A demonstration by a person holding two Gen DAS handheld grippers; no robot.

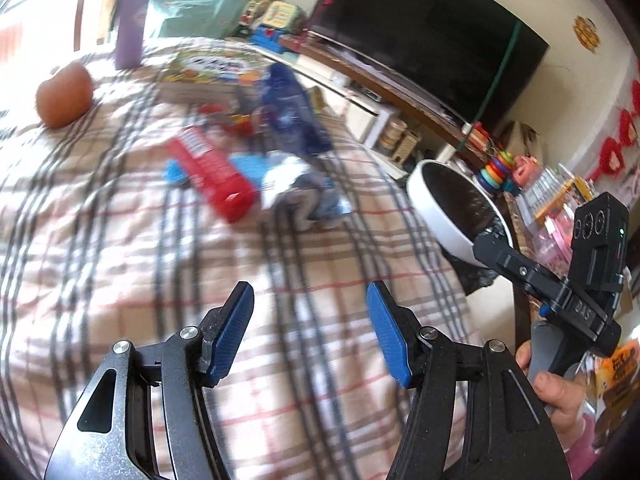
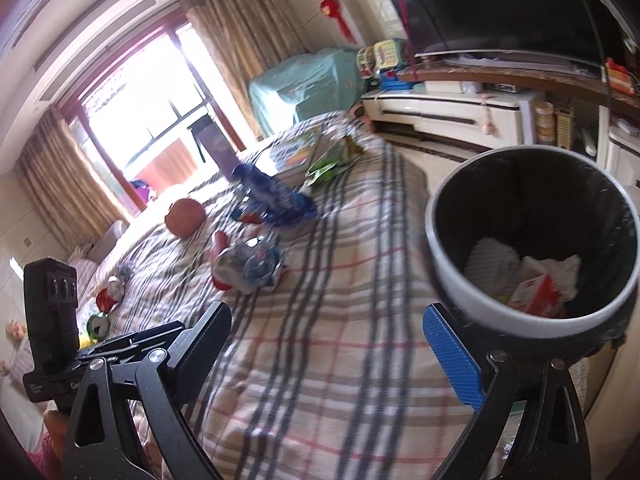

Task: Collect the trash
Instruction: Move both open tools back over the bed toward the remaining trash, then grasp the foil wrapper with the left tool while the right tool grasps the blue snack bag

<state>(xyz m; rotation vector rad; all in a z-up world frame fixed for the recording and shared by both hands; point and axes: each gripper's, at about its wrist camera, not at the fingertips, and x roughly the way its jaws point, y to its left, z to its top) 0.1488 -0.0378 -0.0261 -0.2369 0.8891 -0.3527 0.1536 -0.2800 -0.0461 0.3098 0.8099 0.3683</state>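
Observation:
Trash lies on a plaid cloth (image 1: 120,240): a red packet (image 1: 212,168), a crumpled blue-white wrapper (image 1: 304,194) and a blue bag (image 1: 290,108). My left gripper (image 1: 310,336) is open and empty, low over the cloth, short of the trash. A white bin with a black liner (image 1: 448,208) stands at the cloth's right edge. In the right wrist view the bin (image 2: 532,248) holds paper and a red-white carton. My right gripper (image 2: 332,344) is open and empty, its blue pad (image 2: 452,360) next to the bin's wall. The crumpled wrapper (image 2: 252,264) and blue bag (image 2: 276,200) lie ahead.
A brown round object (image 1: 64,94), a purple cup (image 1: 130,28) and a printed box (image 1: 212,66) sit farther back. A TV (image 1: 432,32) on a cabinet is at right, with toys (image 1: 496,168) beside it. Cans (image 2: 108,296) lie at the left in the right wrist view.

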